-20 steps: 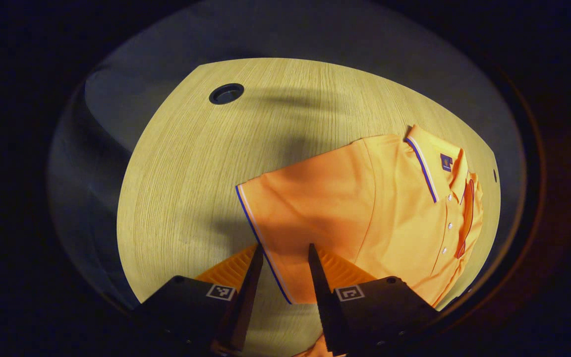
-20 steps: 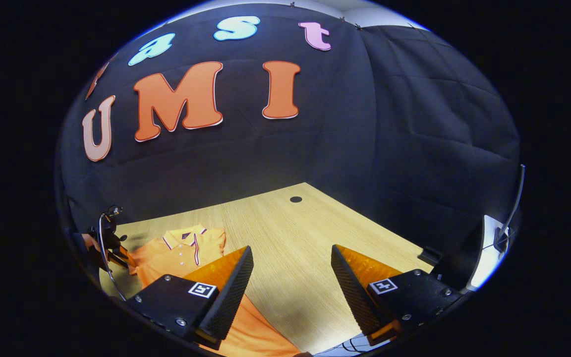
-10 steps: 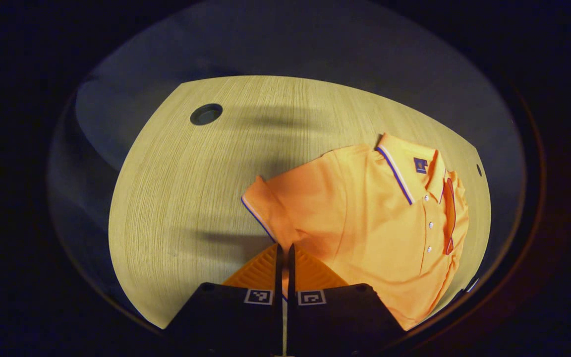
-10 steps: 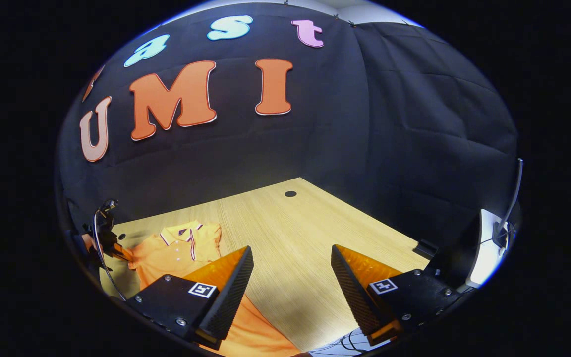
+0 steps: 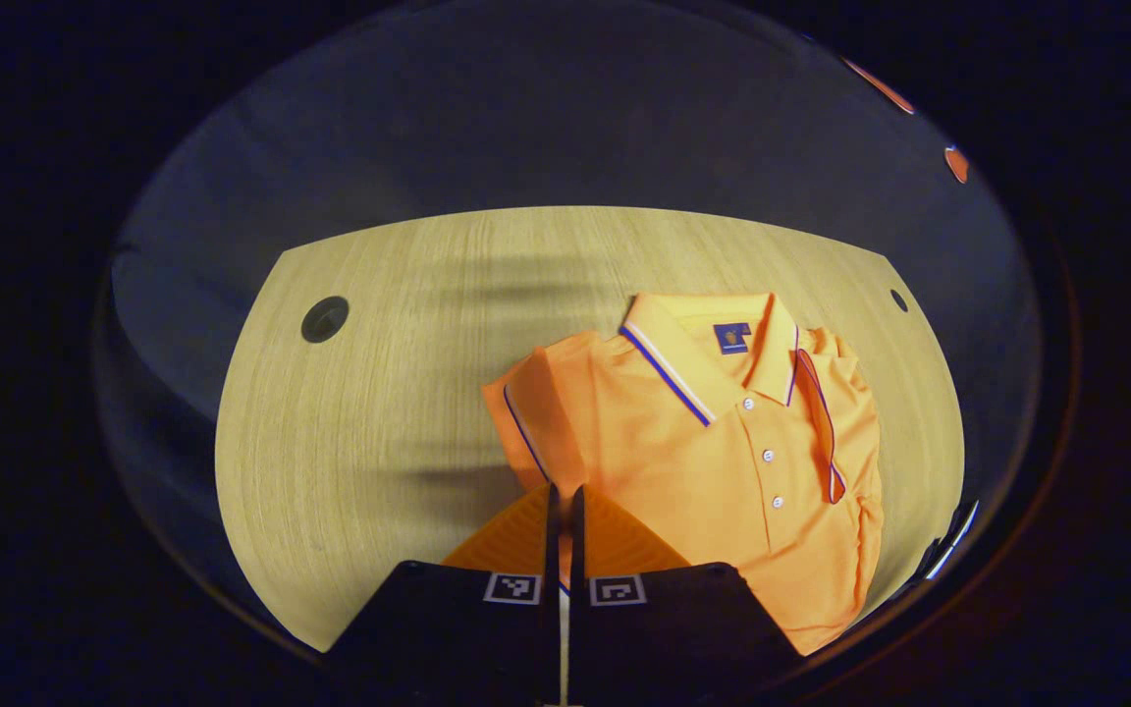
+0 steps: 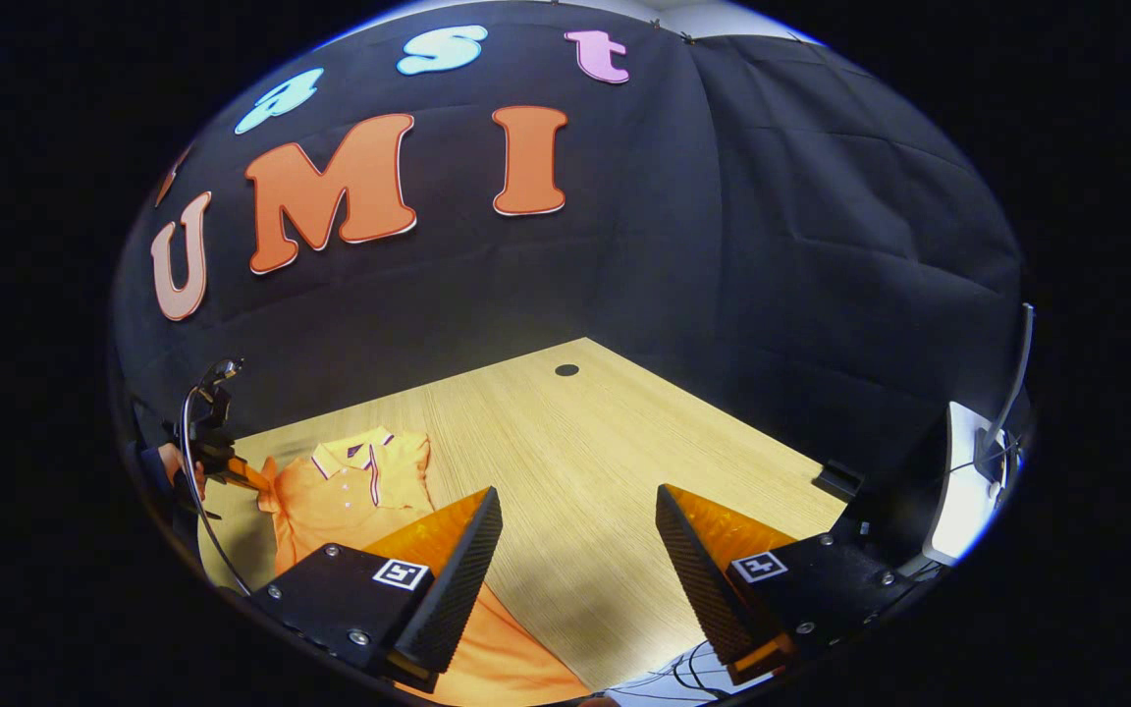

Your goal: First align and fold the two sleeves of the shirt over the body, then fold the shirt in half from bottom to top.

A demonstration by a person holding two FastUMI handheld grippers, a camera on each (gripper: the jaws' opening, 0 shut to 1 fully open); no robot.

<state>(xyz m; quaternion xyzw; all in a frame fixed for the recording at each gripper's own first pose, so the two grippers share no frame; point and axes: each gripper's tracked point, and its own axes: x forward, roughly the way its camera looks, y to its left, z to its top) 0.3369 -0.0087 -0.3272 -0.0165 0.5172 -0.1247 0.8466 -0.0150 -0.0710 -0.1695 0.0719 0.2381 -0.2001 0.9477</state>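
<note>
An orange polo shirt (image 5: 723, 462) lies face up on the wooden table (image 5: 379, 393), collar toward the far side. My left gripper (image 5: 563, 501) is shut on the striped hem of the near sleeve (image 5: 536, 403), which is lifted and bunched toward the body. The far sleeve (image 5: 835, 432) lies folded over the chest. In the right gripper view the shirt (image 6: 359, 486) sits at the left, with the left gripper (image 6: 249, 481) and a hand at its sleeve. My right gripper (image 6: 575, 535) hovers open over the table beside the shirt's lower part (image 6: 497, 658), holding nothing.
A round cable hole (image 5: 324, 319) is in the table left of the shirt, a smaller one (image 5: 898, 299) to its right. In the right gripper view a white device (image 6: 958, 491) stands past the table's right edge, and cables (image 6: 693, 673) lie near the front edge.
My left gripper closed on the sleeve hem, then lifted it and swung it in toward the shirt's body. The right gripper stayed open and barely moved.
</note>
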